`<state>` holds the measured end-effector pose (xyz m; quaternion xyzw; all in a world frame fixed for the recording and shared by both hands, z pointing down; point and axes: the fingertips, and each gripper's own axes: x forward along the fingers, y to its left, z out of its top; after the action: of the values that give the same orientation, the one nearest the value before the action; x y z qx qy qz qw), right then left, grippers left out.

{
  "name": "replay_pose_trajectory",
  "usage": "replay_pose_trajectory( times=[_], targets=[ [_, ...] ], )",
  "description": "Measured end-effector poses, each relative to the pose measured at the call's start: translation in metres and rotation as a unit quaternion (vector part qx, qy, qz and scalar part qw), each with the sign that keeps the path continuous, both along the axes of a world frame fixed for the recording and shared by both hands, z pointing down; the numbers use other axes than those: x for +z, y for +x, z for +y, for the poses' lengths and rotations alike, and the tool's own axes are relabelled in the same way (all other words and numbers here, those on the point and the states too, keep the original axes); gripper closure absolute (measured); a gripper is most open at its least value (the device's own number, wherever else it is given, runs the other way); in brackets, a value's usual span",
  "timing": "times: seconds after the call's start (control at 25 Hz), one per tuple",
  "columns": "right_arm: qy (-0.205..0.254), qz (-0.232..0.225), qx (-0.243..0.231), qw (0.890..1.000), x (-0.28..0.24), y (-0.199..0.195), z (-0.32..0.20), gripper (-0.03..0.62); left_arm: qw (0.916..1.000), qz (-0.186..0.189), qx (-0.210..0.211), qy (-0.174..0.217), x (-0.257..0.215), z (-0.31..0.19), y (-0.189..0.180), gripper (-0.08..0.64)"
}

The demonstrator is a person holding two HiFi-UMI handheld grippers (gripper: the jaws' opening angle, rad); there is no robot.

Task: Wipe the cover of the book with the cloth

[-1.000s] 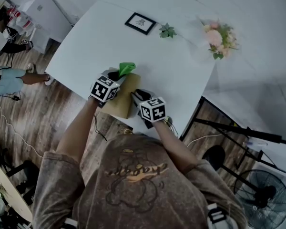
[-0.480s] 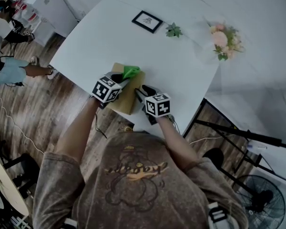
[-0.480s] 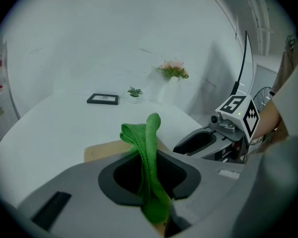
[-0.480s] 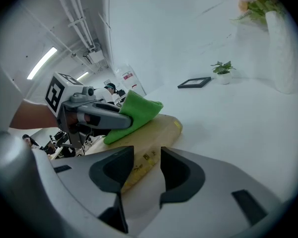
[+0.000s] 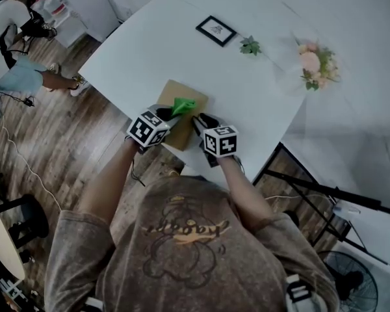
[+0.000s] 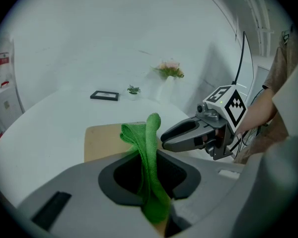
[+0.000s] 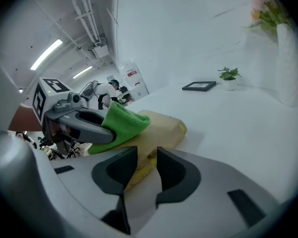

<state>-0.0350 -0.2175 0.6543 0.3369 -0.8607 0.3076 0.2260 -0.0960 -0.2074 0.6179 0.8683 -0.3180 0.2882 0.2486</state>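
Note:
A tan book [image 5: 175,95] lies on the white table [image 5: 143,51] near its front edge. My left gripper [image 5: 166,114] is shut on a green cloth [image 5: 183,104] and holds it on the cover; in the left gripper view the cloth [image 6: 148,143] hangs between the jaws of the left gripper [image 6: 151,155], over the book [image 6: 105,142]. My right gripper [image 5: 200,120] sits at the book's near right corner. In the right gripper view, the right gripper [image 7: 146,152] has just been closing its jaws, and the book's edge [image 7: 144,166] lies between them.
A black picture frame [image 5: 216,30], a small plant [image 5: 249,45] and a vase of pink flowers [image 5: 315,60] stand at the table's far side. The table's front edge runs just behind the grippers. People stand at the upper left [image 5: 23,18]. A fan [image 5: 351,285] is at the lower right.
The left gripper has slid the cloth from the book's far edge back over the cover, closer to the right gripper. The right gripper stays at the book's corner.

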Motion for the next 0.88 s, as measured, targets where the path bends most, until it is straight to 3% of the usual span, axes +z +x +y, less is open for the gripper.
replay_pose_trajectory(
  times=[0.56,0.88],
  targets=[
    [0.001,0.012,0.006,1.000,-0.002,-0.003,0.005,0.480,0.9999,-0.013,-0.004,0.000,-0.002,0.058,-0.009,0.491],
    [0.007,0.010,0.007,1.000,-0.004,-0.003,0.005,0.473,0.9997,-0.006,-0.014,-0.020,-0.002,0.085,-0.009,0.491]
  ],
)
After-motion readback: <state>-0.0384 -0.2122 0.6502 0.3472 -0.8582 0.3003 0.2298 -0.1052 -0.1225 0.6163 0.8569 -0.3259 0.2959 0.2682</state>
